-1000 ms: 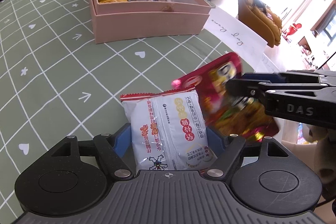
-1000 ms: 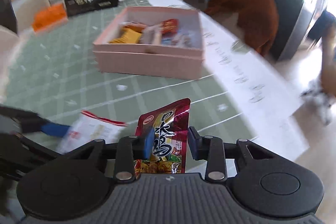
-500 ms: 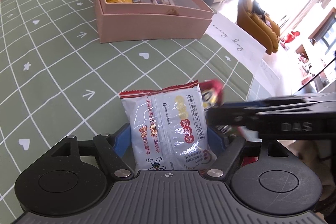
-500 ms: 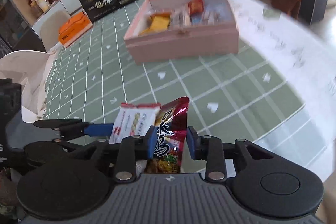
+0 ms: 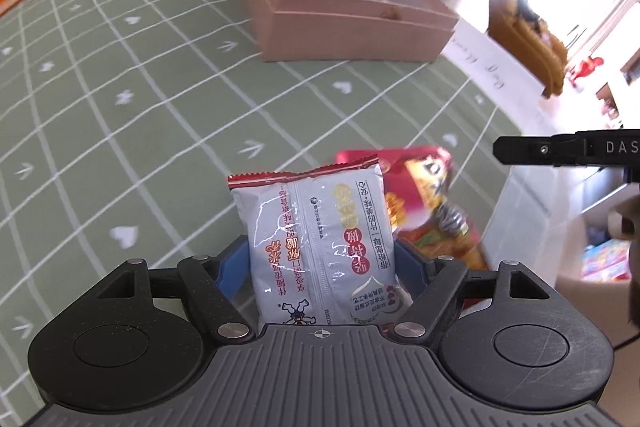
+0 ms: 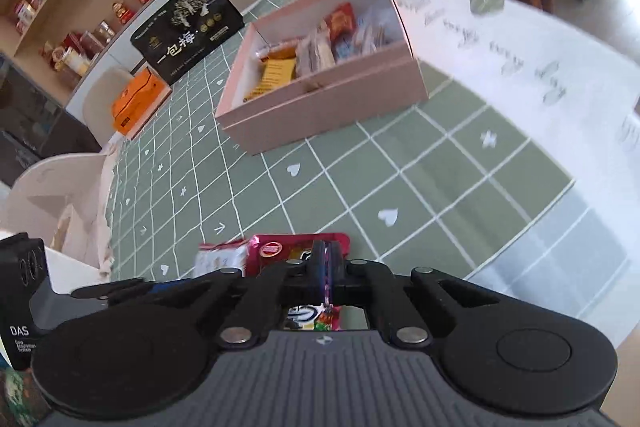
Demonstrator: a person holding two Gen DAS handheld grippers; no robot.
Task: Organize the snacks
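Both tools matte black, ribbed grey housing, round side discs, silver screws, blue pads on fingers (image 5: 230,265). White "DAS" lettering on right tool (image 5: 568,149), right edge of frame.

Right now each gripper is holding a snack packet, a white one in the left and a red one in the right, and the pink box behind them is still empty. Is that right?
Not quite: the pink box is not empty. Both wrist views show several snack packets already lying inside it. The rest holds: the left gripper grips the white packet, and the right gripper is clamped on the red packet.
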